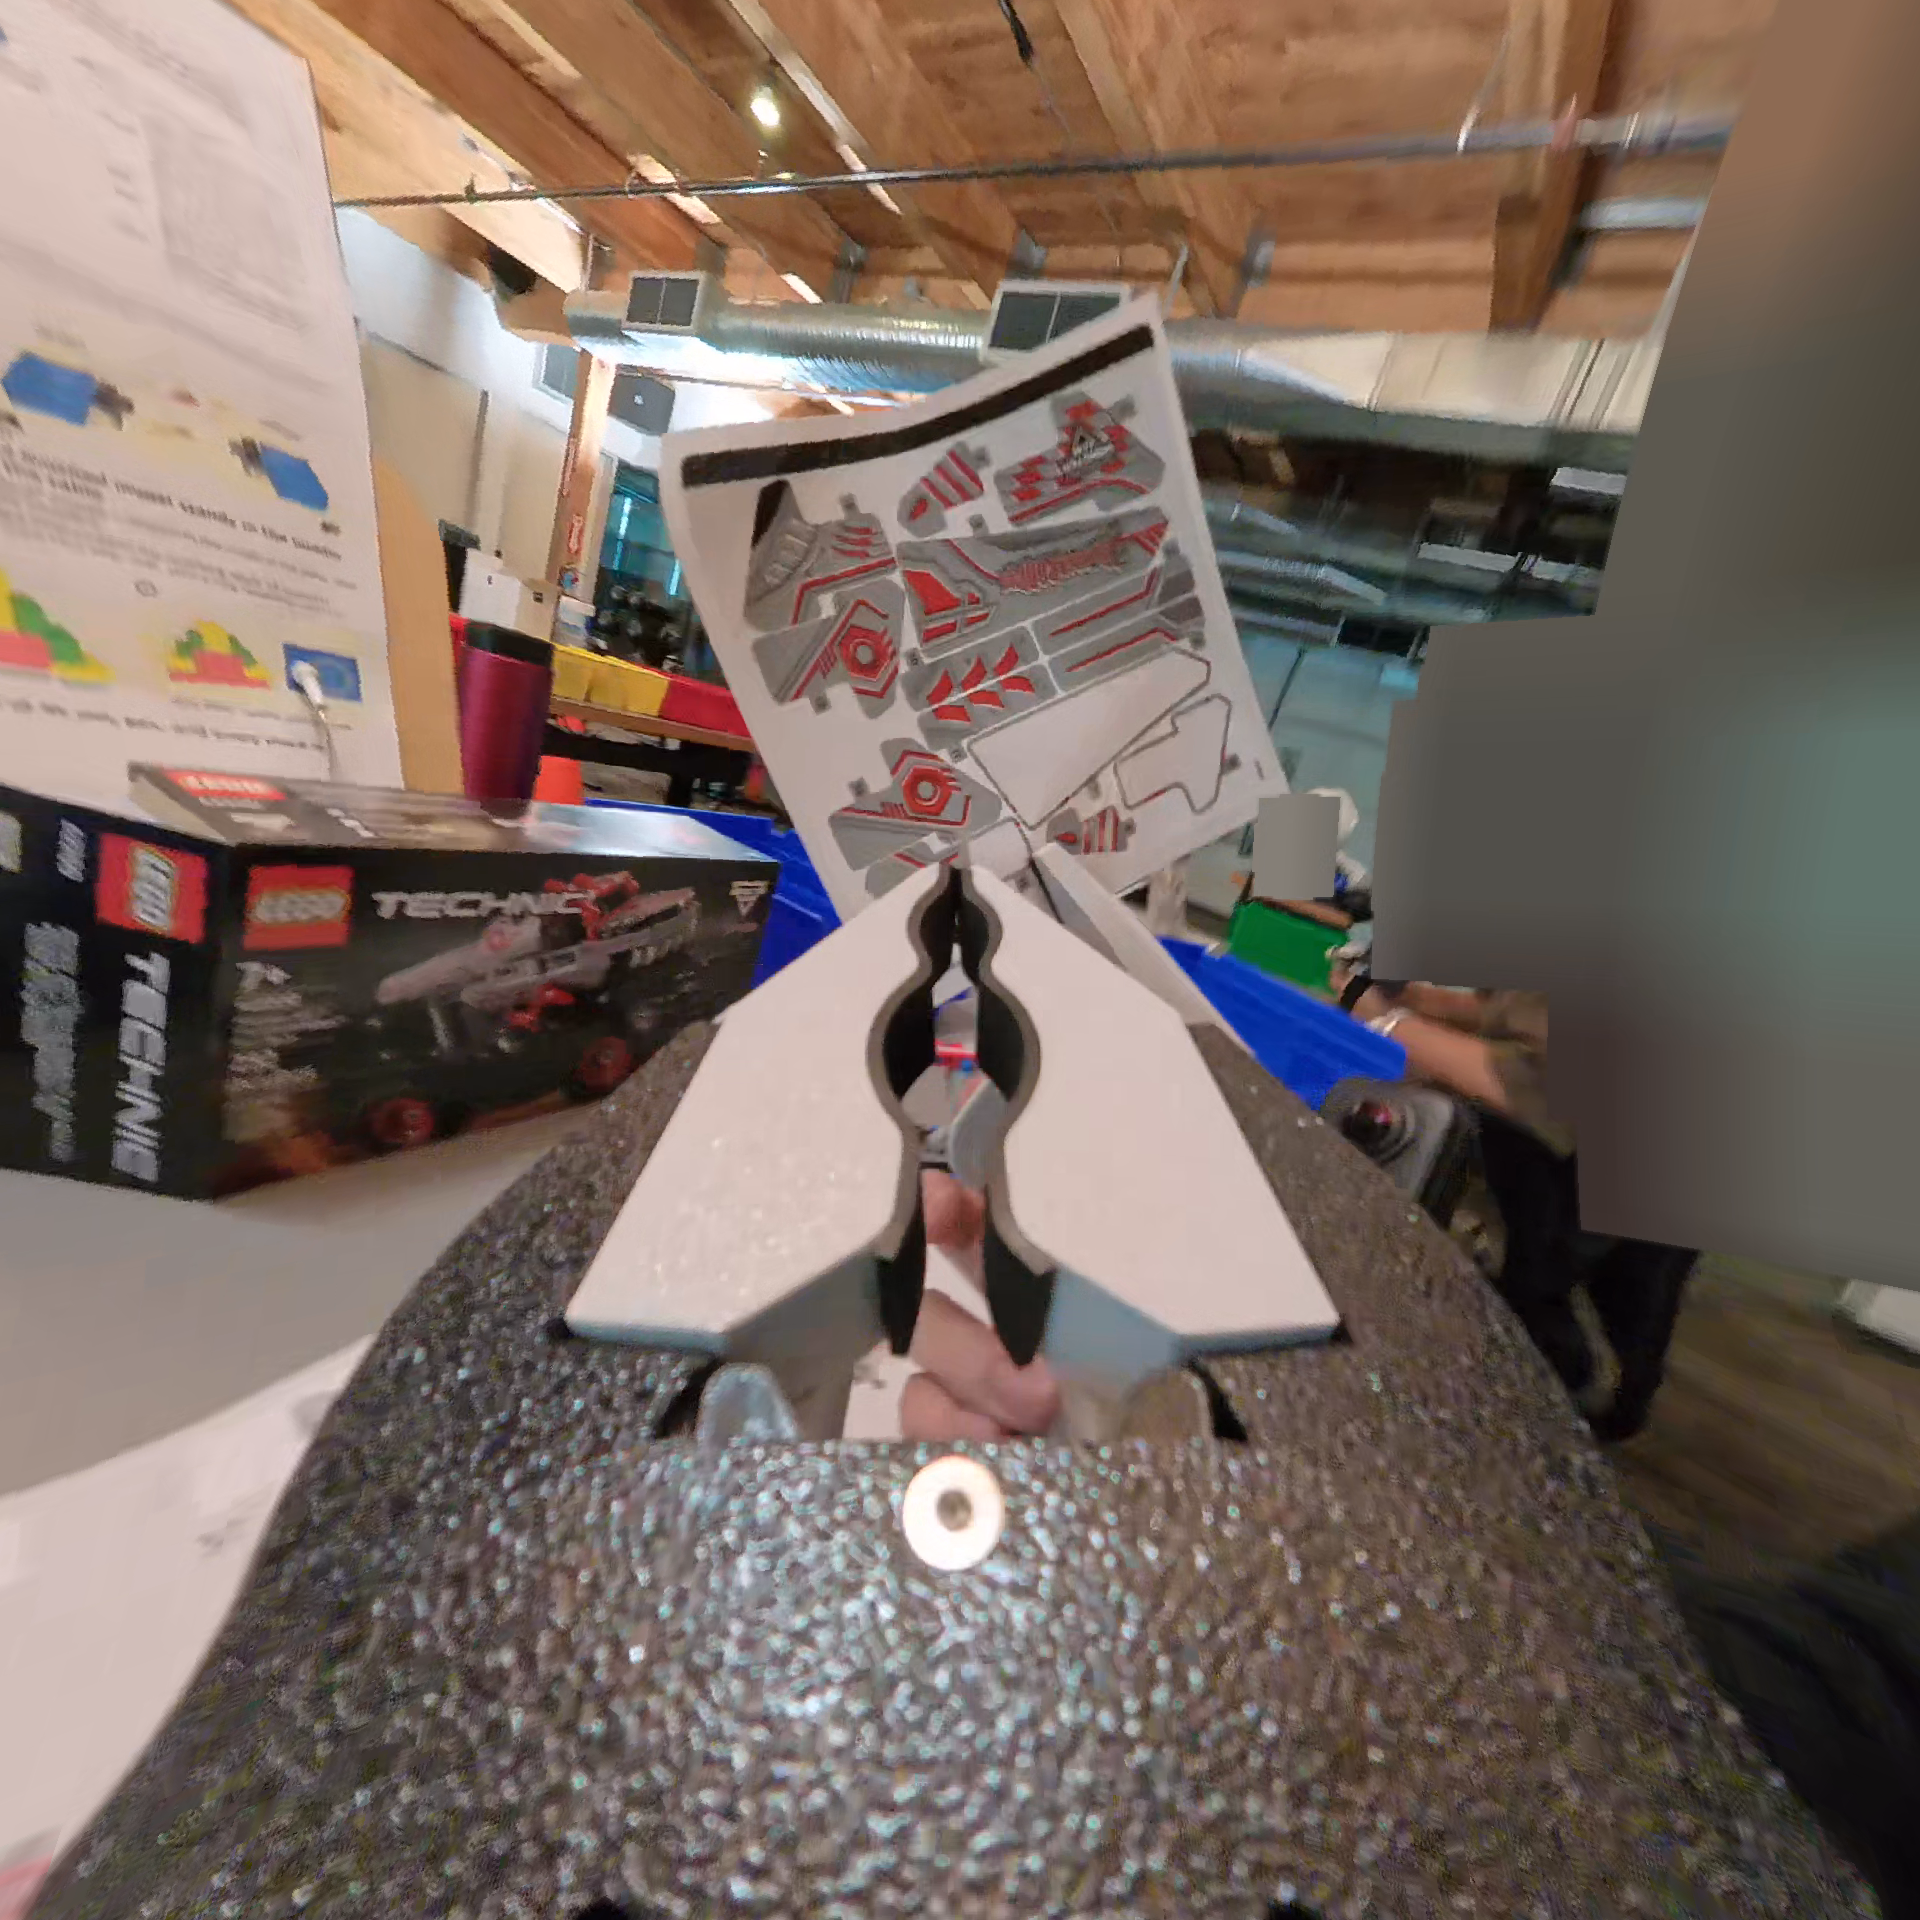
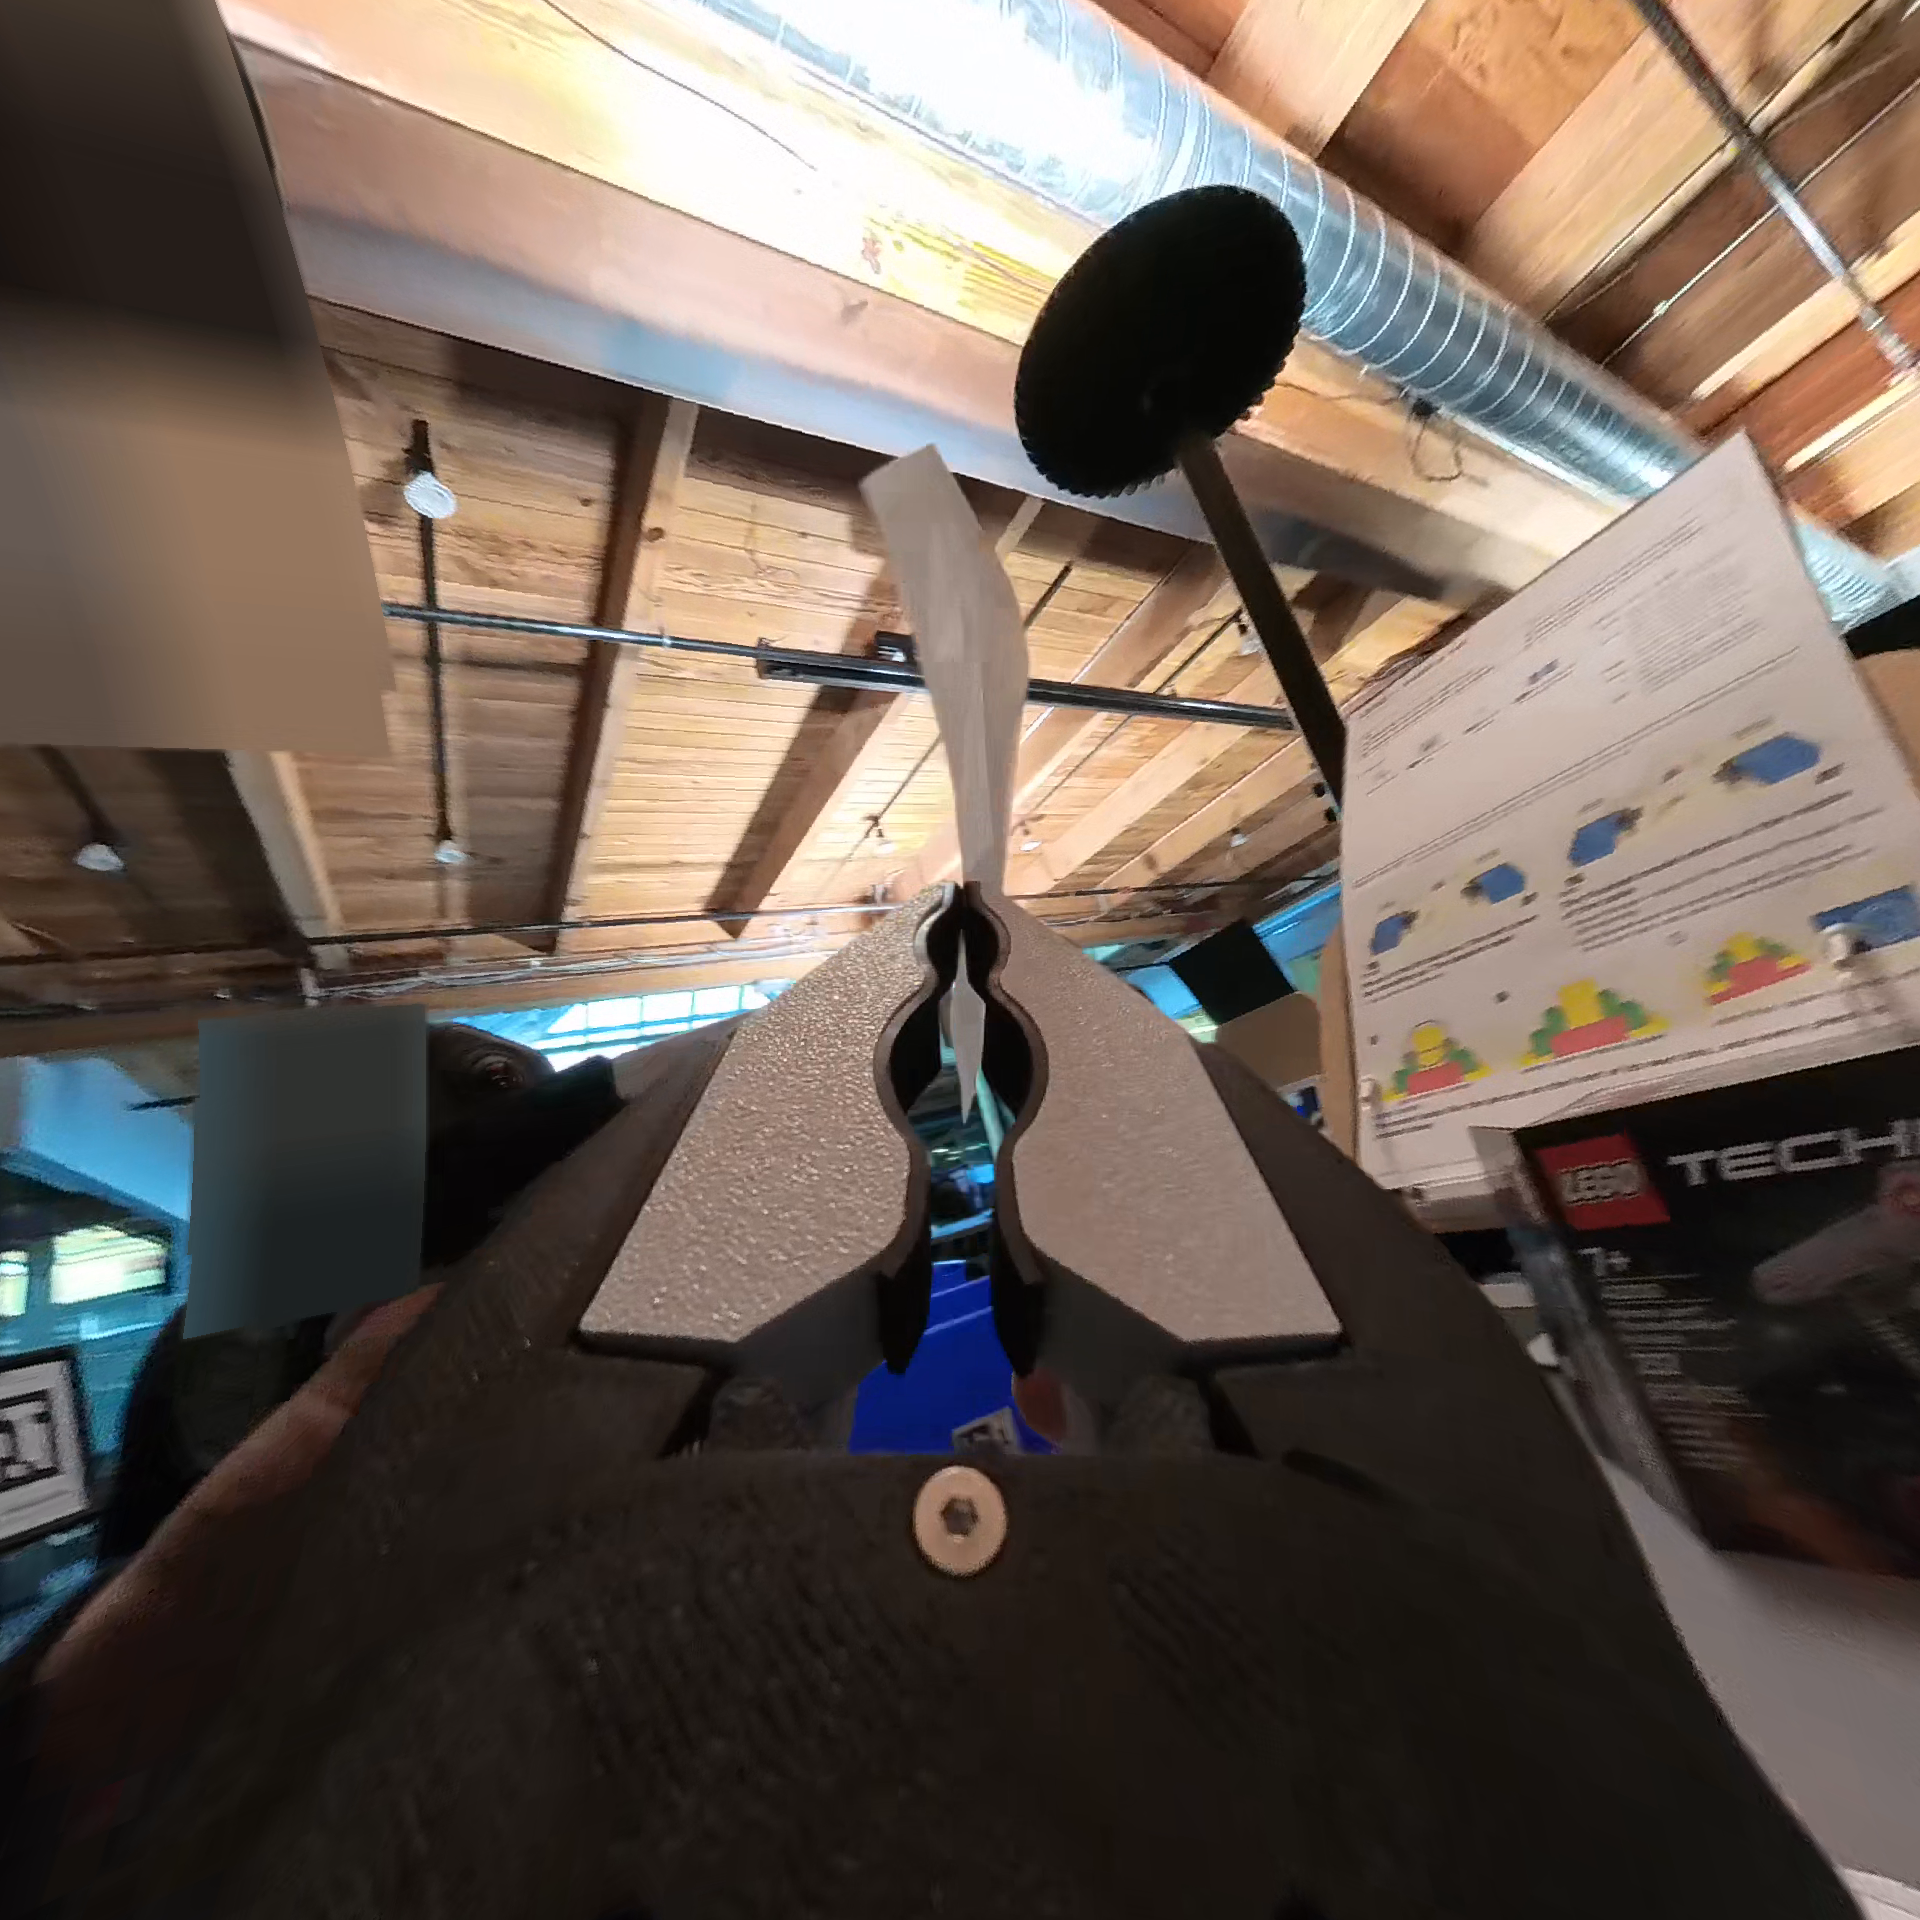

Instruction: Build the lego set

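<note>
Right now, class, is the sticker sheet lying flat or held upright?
Upright: the left tongs, shut, pinch the bottom edge of the sticker sheet, which stands slightly curled in the air.

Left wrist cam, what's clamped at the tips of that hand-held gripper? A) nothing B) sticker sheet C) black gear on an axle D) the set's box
B: the left hand-held gripper is shut on the bottom edge of the sticker sheet, which stands up above its tips; the set's box sits on the table to the left.

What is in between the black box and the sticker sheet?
In the left wrist view, a dark red cup stands behind the black box, left of the sticker sheet; blue bins sit lower down.
</note>
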`<state>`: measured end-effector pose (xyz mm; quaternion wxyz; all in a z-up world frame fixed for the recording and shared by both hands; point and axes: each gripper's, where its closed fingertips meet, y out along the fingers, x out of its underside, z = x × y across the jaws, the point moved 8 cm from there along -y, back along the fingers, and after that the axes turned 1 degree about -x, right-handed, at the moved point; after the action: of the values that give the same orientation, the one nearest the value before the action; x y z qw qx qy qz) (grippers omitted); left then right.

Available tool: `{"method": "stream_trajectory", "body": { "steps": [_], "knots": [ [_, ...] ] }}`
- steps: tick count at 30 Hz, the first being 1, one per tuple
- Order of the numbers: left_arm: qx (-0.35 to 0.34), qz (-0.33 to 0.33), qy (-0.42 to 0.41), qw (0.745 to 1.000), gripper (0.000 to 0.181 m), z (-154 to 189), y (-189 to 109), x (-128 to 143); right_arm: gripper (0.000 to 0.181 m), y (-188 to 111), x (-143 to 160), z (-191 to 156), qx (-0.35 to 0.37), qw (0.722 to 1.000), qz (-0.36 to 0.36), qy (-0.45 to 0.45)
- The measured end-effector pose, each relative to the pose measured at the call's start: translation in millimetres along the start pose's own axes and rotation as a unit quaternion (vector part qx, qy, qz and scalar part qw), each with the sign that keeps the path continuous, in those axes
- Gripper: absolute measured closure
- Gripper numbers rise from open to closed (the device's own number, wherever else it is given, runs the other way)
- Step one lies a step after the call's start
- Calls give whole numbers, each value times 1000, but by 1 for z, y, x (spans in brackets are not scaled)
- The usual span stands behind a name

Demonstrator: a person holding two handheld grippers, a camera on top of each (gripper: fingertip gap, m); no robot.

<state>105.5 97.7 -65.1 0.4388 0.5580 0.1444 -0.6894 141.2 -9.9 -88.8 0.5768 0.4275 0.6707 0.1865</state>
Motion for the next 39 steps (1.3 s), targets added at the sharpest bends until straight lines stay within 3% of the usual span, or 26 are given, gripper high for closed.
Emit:
{"method": "stream_trajectory", "body": {
  "steps": [7, 21, 28, 33, 36, 39],
  "knots": [
    [7, 12, -105, 994, 181, -5, 3, 11, 181, -3, -2, 1, 33, 997, -3, -75],
    [19, -23, -106, 994, 181, -3, 6, 21, 181, -7, -6, 6, 65, 988, -19, -136],
    [1, -38, -83, 996, 181, -7, 5, 25, 181, -8, -8, 8, 64, 988, -24, -141],
    [-33, -25, 12, 999, 181, -5, 4, 7, 181, -9, -7, 9, 56, 990, -25, -124],
    [-30, -34, 73, 996, 169, 3, 9, 0, 181, -8, -5, 8, 39, 994, -20, -95],
    [3, -34, 100, 994, 169, 11, 13, -4, 181, -9, -7, 7, 17, 1000, -4, -24]
  ]
}}
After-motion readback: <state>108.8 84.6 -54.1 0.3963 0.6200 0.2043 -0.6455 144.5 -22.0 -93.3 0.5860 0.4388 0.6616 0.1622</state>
